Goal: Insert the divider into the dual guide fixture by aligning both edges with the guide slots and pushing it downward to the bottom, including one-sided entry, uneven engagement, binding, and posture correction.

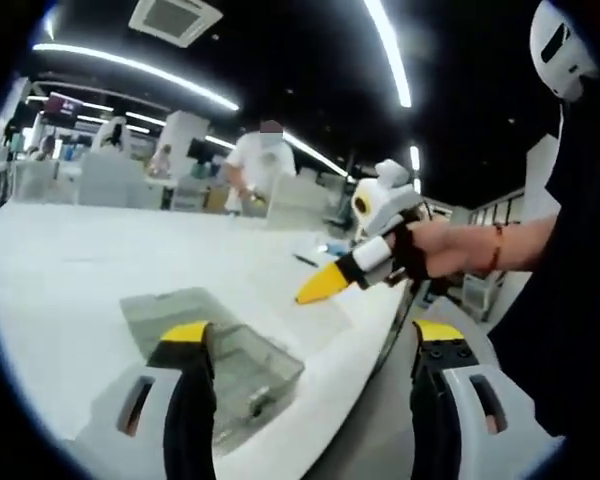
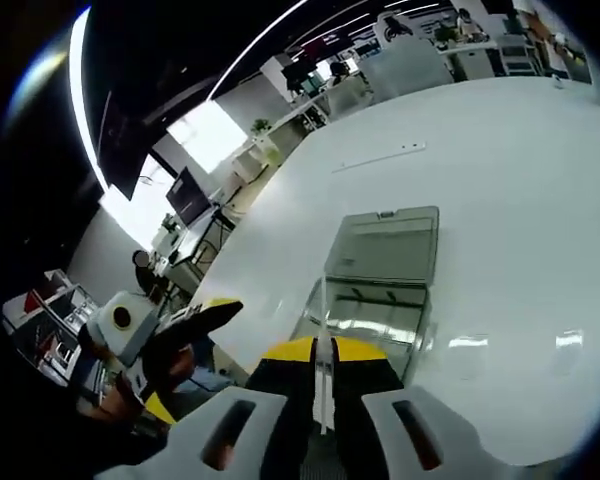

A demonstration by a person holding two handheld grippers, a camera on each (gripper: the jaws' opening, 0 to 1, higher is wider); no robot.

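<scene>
In the left gripper view we see the left hand-held gripper [image 1: 315,345] with its yellow-tipped jaws spread wide and nothing between them, raised over the edge of the white worktop [image 1: 70,270]. Between and beyond the jaws the clear dual guide fixture [image 1: 215,355] lies on the worktop near its edge. The right hand-held gripper [image 1: 315,288] enters from the right, held in a person's hand [image 1: 435,250], its yellow tip above the worktop and just past the fixture; from here we cannot tell whether it carries anything. The right gripper view supplies that: the right hand-held gripper [image 2: 322,352] has its jaws pressed together on the thin edge of the divider [image 2: 323,385], which runs down between them. Ahead, the fixture [image 2: 375,290] sits on the worktop [image 2: 520,200], showing a grey lid-like panel at its far end. At lower left the left hand-held gripper [image 2: 195,325] hangs off the worktop's edge.
</scene>
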